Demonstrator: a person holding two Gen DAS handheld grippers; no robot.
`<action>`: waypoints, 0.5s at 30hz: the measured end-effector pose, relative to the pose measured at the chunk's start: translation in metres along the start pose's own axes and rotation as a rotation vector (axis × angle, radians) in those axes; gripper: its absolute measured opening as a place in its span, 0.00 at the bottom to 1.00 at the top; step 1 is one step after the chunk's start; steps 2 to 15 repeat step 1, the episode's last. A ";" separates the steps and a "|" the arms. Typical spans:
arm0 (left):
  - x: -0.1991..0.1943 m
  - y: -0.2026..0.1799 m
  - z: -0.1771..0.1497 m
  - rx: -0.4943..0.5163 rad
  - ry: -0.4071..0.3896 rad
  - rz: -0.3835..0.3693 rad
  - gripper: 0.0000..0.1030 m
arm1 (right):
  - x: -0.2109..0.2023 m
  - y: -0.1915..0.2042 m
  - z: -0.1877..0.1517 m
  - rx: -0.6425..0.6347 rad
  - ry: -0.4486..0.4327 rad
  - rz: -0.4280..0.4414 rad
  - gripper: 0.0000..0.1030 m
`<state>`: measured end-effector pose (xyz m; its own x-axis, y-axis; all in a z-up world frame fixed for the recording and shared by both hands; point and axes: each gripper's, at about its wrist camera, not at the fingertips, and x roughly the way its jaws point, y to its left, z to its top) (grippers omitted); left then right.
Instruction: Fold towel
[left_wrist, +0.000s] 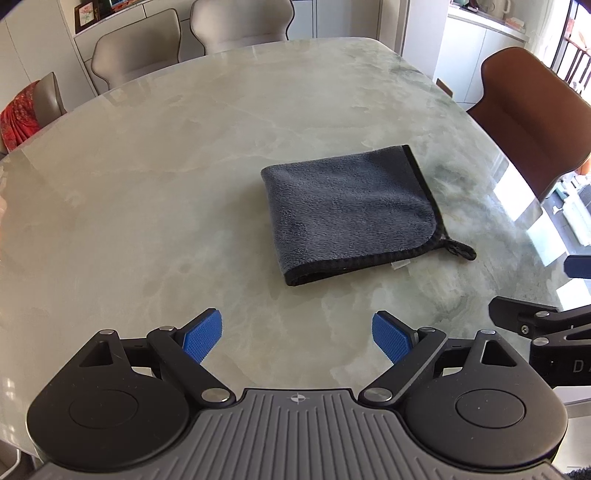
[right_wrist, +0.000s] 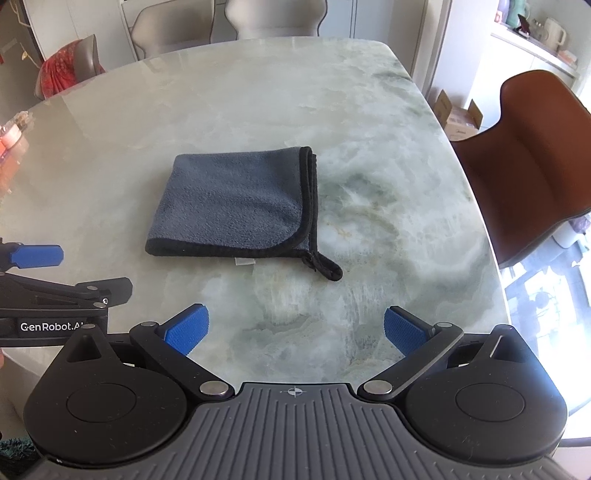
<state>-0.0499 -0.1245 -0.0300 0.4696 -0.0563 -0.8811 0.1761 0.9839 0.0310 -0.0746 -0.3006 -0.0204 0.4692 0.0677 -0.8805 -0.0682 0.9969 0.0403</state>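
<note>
Now your left gripper (left_wrist: 297, 338) hangs spread wide and empty over the marble counter (left_wrist: 147, 184); the folded grey towel (left_wrist: 351, 210) lies flat ahead, slightly right of it. Your right gripper (right_wrist: 295, 334), likewise released, has the towel ahead-left.

We see a bright daylit room in both views. Light enters from the window side, right of the worktop (left_wrist: 147, 166), where the panes blow out to white. Glare lies in bright patches along the worktop's right edge, beside the brown chair (left_wrist: 528, 122), and a soft sheen spreads over its far end. The towel (right_wrist: 232, 203) throws only a thin, soft shadow at its near edge. Both pictures are sharp at the centre; fisheye distortion bends the worktop's edges, and the corners darken.
</note>
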 end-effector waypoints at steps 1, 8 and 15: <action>0.000 -0.001 0.000 0.001 0.000 0.000 0.89 | 0.000 0.000 0.000 0.000 0.002 -0.002 0.99; 0.000 -0.001 0.000 0.001 0.000 0.000 0.89 | 0.000 0.000 0.000 0.000 0.002 -0.002 0.99; 0.000 -0.001 0.000 0.001 0.000 0.000 0.89 | 0.000 0.000 0.000 0.000 0.002 -0.002 0.99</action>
